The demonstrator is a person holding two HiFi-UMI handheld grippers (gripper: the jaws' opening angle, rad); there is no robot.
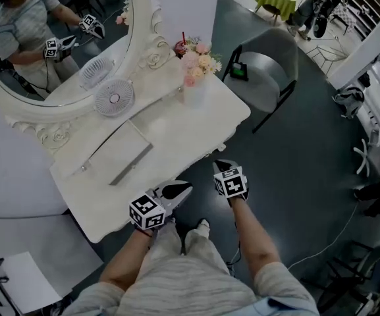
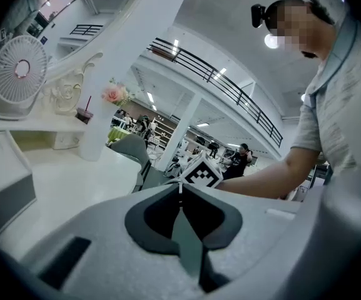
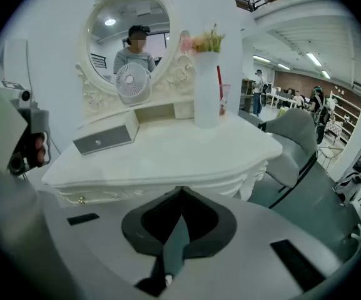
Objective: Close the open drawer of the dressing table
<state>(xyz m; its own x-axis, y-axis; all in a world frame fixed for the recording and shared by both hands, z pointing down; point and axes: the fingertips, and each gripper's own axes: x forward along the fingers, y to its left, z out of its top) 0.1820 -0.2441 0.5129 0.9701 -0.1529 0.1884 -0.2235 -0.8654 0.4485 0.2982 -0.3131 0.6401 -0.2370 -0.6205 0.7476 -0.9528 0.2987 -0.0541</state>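
**A:** Grippers, quick?

**B:** Left gripper (image 1: 182,189): jaws pressed together, nothing in them. Right gripper (image 1: 224,166): same, closed and empty. Both are held out in front of the person, by the front edge of the table (image 1: 176,140). The right one is just off the edge, over the floor (image 1: 295,150).

**A:** Either one on the drawer?

**B:** No, both are well apart from it.

**A:** Where's the drawer?

**B:** The drawer (image 1: 117,151) is small with a grey front and sits on the tabletop below the mirror (image 1: 58,38). It's pulled out toward the person, so it's open, not yet closed.

**A:** And past it?

**B:** The fan (image 1: 114,98) is upright just behind the drawer, against the mirror frame. The vase (image 1: 193,92) is to its right, upright, with pink flowers (image 1: 199,61) in it. A cup (image 1: 180,47) with a straw is just behind those. The mirror shows the person and both marker cubes.

**A:** Farthest?

**B:** A grey chair (image 1: 269,64) beyond the table's right end, on the dark floor.
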